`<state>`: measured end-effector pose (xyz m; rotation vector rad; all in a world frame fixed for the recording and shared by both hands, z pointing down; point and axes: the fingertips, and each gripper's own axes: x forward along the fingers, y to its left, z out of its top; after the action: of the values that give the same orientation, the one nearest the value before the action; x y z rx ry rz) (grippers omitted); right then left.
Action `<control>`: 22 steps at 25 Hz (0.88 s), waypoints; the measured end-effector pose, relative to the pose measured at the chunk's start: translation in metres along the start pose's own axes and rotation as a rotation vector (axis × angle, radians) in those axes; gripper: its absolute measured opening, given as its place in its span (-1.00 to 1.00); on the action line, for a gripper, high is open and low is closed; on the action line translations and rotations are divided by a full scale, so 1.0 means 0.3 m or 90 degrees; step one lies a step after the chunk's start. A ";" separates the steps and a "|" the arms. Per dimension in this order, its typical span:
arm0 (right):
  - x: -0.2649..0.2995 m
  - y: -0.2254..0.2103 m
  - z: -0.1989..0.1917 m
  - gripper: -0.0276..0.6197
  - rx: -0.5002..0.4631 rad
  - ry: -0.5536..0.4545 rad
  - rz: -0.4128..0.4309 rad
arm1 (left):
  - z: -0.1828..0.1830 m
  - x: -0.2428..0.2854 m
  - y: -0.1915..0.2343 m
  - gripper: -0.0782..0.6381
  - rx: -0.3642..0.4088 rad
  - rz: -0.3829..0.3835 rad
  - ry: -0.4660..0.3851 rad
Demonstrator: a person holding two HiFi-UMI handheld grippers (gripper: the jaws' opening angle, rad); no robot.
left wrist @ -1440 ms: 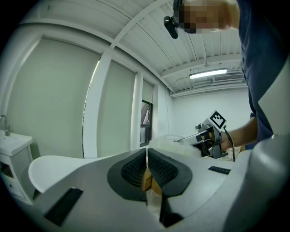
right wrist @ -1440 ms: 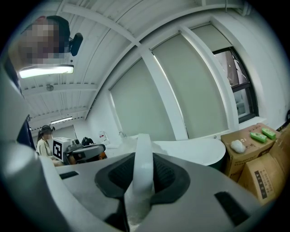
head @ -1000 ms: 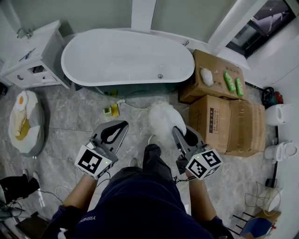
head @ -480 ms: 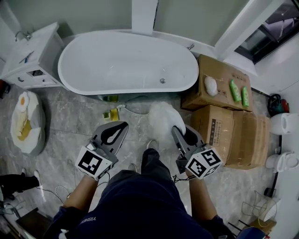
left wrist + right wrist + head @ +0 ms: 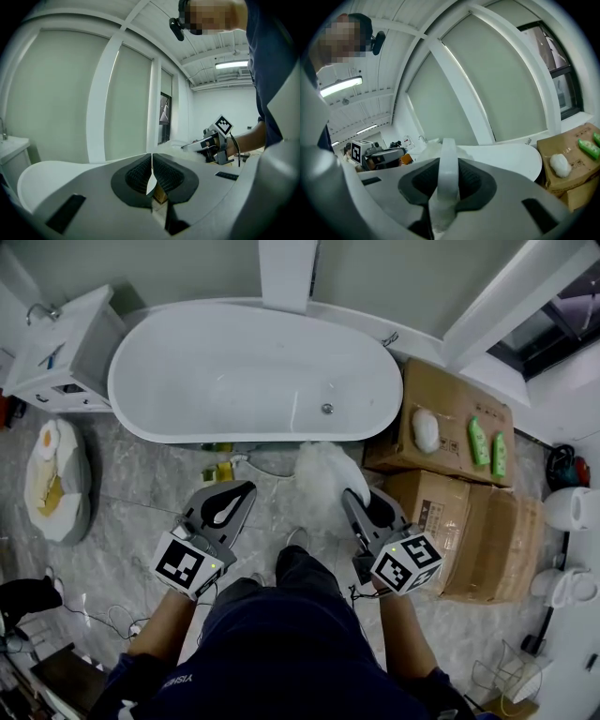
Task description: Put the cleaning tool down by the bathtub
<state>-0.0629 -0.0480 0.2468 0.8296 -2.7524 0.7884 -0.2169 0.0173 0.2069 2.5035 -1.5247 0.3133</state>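
Clamped in the right gripper [image 5: 362, 504] is the cleaning tool [image 5: 319, 474]. Its white handle is pinched between the pads, and its fluffy head is carried out ahead, low over the marble floor [image 5: 141, 512], presumably so it can be set down without regripping. Nothing is held by the left gripper [image 5: 228, 495], whose jaws are drawn together; it is kept alongside, apparently just out of the way. Beyond lies the bathtub [image 5: 253, 371], with cardboard boxes [image 5: 450, 418] to its right. Compared with a second earlier, the tub is seen closer. The fluffy head, then well short of it, now appears at its near edge. The grip is unchanged.
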 end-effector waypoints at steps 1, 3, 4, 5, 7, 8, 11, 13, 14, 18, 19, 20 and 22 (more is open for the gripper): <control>0.012 -0.025 0.010 -0.63 0.001 0.002 0.004 | 0.003 0.026 0.007 -0.68 -0.001 0.003 0.004; 0.035 -0.075 0.031 -0.63 0.003 0.005 0.011 | 0.009 0.077 0.020 -0.68 -0.009 0.012 0.011; 0.046 -0.100 0.041 -0.63 0.004 0.006 0.014 | 0.011 0.104 0.027 -0.68 -0.016 0.017 0.014; 0.056 -0.127 0.051 -0.63 0.006 0.006 0.015 | 0.011 0.131 0.034 -0.68 -0.023 0.021 0.018; 0.074 -0.182 0.065 -0.63 0.010 0.006 0.013 | 0.005 0.184 0.048 -0.68 -0.026 0.023 0.027; 0.083 -0.208 0.069 -0.63 0.013 0.007 0.011 | 0.002 0.209 0.054 -0.68 -0.025 0.022 0.031; 0.103 -0.275 0.071 -0.63 0.020 0.008 0.009 | -0.010 0.275 0.063 -0.68 -0.022 0.017 0.045; 0.113 -0.320 0.070 -0.63 0.024 0.009 0.004 | -0.022 0.316 0.065 -0.68 -0.019 0.009 0.057; 0.117 -0.343 0.066 -0.63 0.027 0.010 0.000 | -0.029 0.336 0.066 -0.68 -0.018 0.005 0.064; 0.127 -0.435 0.043 -0.63 0.044 0.015 -0.023 | -0.062 0.412 0.069 -0.68 -0.015 -0.016 0.090; 0.128 -0.458 0.033 -0.63 0.049 0.016 -0.029 | -0.072 0.430 0.069 -0.68 -0.013 -0.021 0.096; 0.128 -0.480 0.020 -0.63 0.055 0.018 -0.037 | -0.083 0.447 0.069 -0.68 -0.011 -0.027 0.101; 0.129 -0.525 -0.011 -0.63 0.068 0.020 -0.054 | -0.113 0.479 0.068 -0.68 -0.006 -0.041 0.113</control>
<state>-0.0082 -0.1757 0.3303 0.9379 -2.6477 0.9299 -0.1735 -0.1049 0.2805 2.4384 -1.3717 0.5011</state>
